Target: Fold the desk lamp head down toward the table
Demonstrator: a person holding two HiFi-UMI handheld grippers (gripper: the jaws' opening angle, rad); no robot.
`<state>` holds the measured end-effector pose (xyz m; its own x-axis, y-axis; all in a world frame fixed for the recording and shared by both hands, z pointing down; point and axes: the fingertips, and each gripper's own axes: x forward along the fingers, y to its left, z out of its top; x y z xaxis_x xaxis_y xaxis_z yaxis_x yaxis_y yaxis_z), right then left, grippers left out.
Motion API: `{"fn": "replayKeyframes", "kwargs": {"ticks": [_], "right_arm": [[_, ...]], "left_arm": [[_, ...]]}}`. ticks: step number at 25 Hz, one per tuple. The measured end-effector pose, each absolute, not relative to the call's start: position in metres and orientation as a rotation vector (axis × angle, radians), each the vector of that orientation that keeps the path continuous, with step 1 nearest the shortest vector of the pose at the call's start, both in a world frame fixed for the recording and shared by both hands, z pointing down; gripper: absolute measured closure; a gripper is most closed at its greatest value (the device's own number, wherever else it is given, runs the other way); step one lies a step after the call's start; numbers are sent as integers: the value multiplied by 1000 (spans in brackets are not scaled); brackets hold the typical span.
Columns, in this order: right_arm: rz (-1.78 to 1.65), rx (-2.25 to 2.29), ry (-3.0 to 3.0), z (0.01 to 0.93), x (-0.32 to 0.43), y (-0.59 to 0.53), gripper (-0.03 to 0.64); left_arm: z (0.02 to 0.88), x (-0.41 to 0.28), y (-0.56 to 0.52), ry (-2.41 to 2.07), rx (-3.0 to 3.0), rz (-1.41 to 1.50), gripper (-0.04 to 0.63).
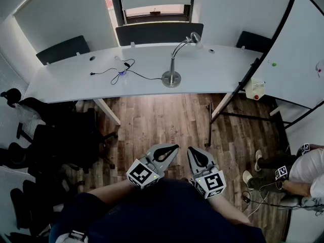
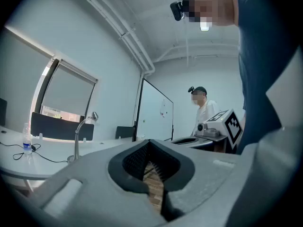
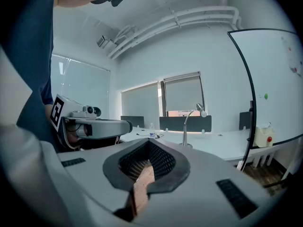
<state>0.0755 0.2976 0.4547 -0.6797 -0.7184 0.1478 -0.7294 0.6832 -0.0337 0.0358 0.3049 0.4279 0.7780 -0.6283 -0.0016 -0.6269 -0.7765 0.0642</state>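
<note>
While the person stands back on the wooden floor, both grippers sit close to the body, well apart from the white surface. The left gripper has its jaws pressed together with nothing between them. The right gripper has its jaws closed and empty too. The desk lamp stands upright on the surface, its neck arching up to the raised head. A black cable lies just beside its base.

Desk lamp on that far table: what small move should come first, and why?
Probably step toward the table: the left gripper and right gripper are shut, empty, and far from the desk lamp, whose head is raised.
</note>
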Motion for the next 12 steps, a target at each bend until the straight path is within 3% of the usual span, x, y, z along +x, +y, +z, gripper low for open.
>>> {"fn": "replayKeyframes", "kwargs": {"ticks": [12], "right_arm": [[130, 1176, -2793, 458, 76, 291, 607]], "left_arm": [[434, 37, 298, -1029, 2893, -2, 589]]}}
